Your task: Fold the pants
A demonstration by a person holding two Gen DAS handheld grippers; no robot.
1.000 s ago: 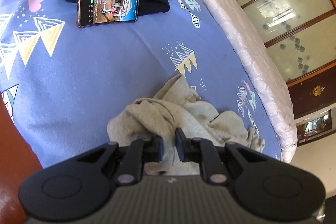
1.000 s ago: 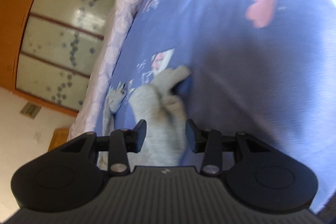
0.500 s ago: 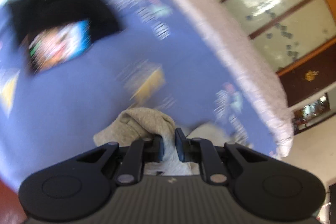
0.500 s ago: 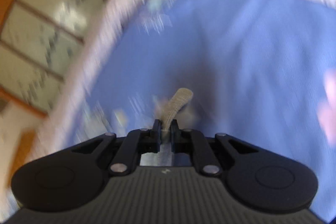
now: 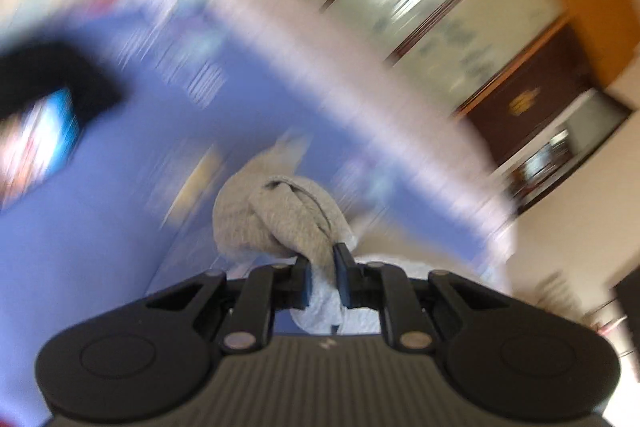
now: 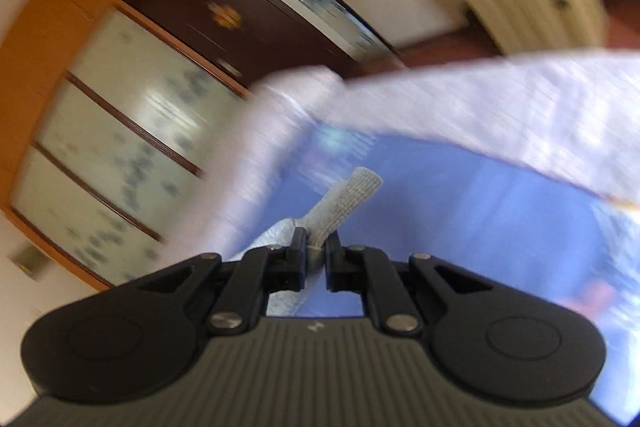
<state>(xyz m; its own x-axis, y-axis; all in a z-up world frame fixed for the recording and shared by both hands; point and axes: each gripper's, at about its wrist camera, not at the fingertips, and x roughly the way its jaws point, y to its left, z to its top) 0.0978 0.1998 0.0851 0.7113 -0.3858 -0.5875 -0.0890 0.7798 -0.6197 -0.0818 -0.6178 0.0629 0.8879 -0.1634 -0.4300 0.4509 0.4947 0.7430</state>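
The grey pants (image 5: 280,215) hang in a bunched fold from my left gripper (image 5: 322,267), which is shut on the cloth above the blue patterned bedspread (image 5: 100,227). My right gripper (image 6: 316,251) is shut on another part of the pants; a ribbed cuff (image 6: 348,197) sticks out past the fingertips, lifted above the bed (image 6: 460,207). Both views are motion-blurred.
A phone (image 5: 36,143) lies on a black garment (image 5: 52,75) at the far left of the bed. A white quilted border (image 5: 360,87) edges the bed. A wardrobe with frosted glass doors (image 6: 120,131) and a dark cabinet (image 6: 248,11) stand beyond.
My right gripper closed on the pants' cuff and lifted it. My left gripper, still shut on the cloth, rose and tilted up, pulling the pants off the bed.
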